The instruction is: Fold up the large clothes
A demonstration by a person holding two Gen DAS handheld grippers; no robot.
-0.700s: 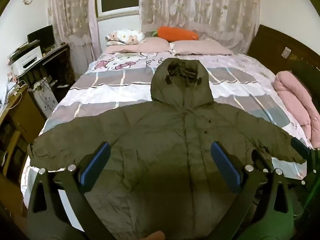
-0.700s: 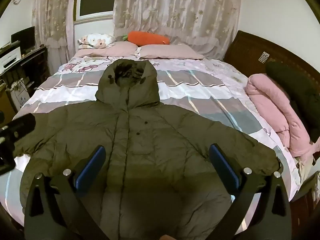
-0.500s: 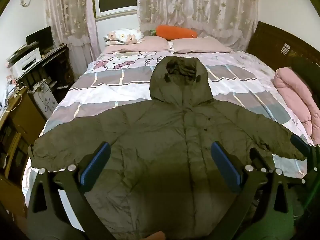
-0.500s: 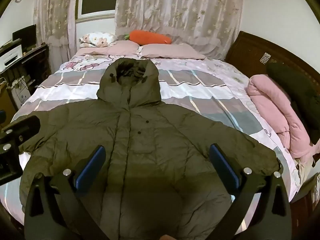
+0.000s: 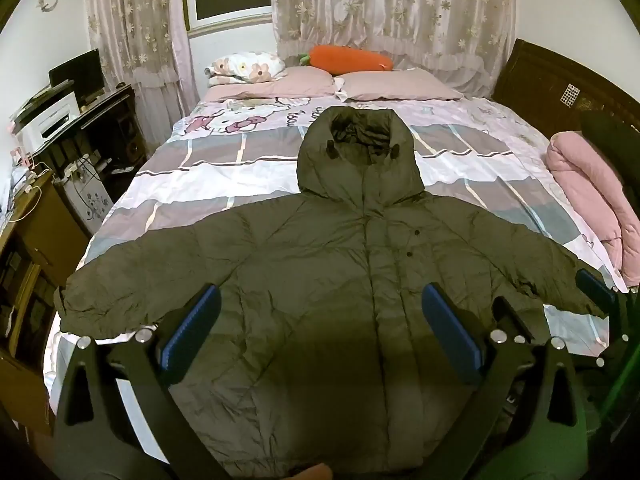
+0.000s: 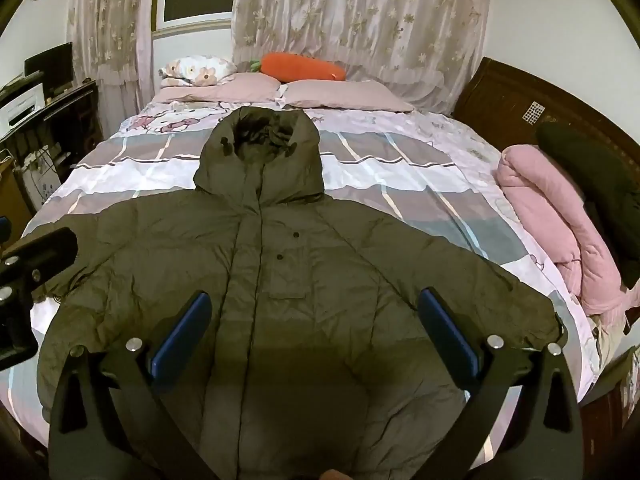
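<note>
An olive-green hooded puffer jacket (image 5: 320,264) lies flat, front up, on the bed, sleeves spread to both sides and hood toward the pillows. It also shows in the right wrist view (image 6: 280,280). My left gripper (image 5: 320,332) is open and empty, held above the jacket's lower body. My right gripper (image 6: 314,332) is open and empty, also above the lower body. The right gripper's tip shows at the right edge of the left wrist view (image 5: 596,292); the left gripper shows at the left edge of the right wrist view (image 6: 32,260).
The bed (image 5: 224,176) has a pink and grey checked cover, pillows (image 5: 384,88) and an orange carrot plush (image 5: 348,58) at the head. A rolled pink quilt (image 6: 560,220) and dark garment (image 6: 588,168) lie at the right. A desk with a printer (image 5: 52,120) stands left.
Both views have shifted slightly; the jacket sits a little lower in frame. The jacket itself has not moved and both grippers stay open.
</note>
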